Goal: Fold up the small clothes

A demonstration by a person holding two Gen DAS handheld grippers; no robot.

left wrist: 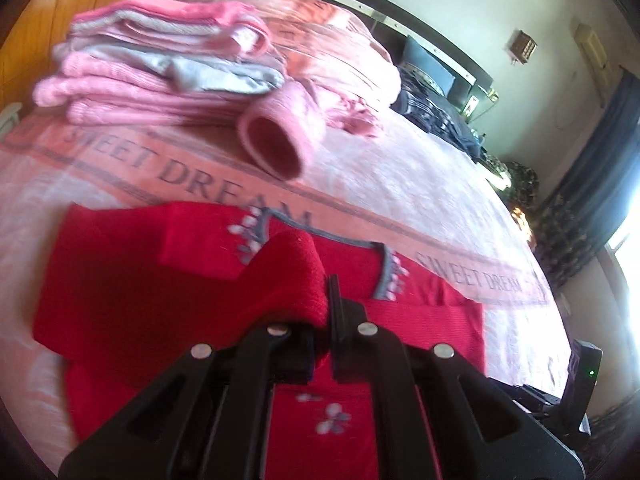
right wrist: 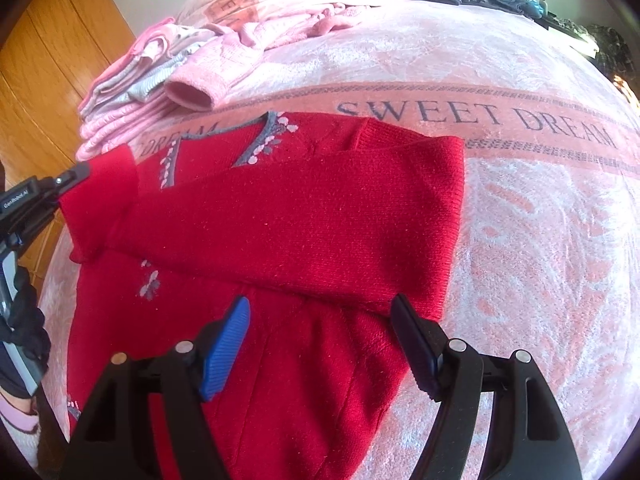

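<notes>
- My left tool (left wrist: 326, 312) is clamped shut on a red sleeve cuff (left wrist: 296, 276) of the red sweater (right wrist: 280, 216); the cuff bunches up over the closed fingers.
- In the right wrist view, the left tool (right wrist: 74, 174) shows at the sweater's left edge, gripping the cuff (right wrist: 100, 200) there.
- My right tool (right wrist: 320, 344) is wide open, holding nothing; blue pad (right wrist: 224, 354) on one finger, dark pad on the other, both hovering over the sweater's lower part.
- Red sweater lies on the bed's pink blanket (right wrist: 540, 260), just below the "SWEET DREAM" band (right wrist: 472, 116).
- One sleeve is folded across the chest, running from the right shoulder to the left tool.
- Grey neckline trim with pale flowers (right wrist: 264, 140) faces up; another small flower motif (right wrist: 149, 286) sits lower on the front.
- Stack of folded pink and grey clothes (left wrist: 160, 64) sits further up the bed, well apart from the sweater.
- A pink sleeve with open cuff (left wrist: 276, 140) sticks out from that stack toward the sweater, not touching it.
- Wooden wardrobe (right wrist: 48, 80) beside the bed on the left.
</notes>
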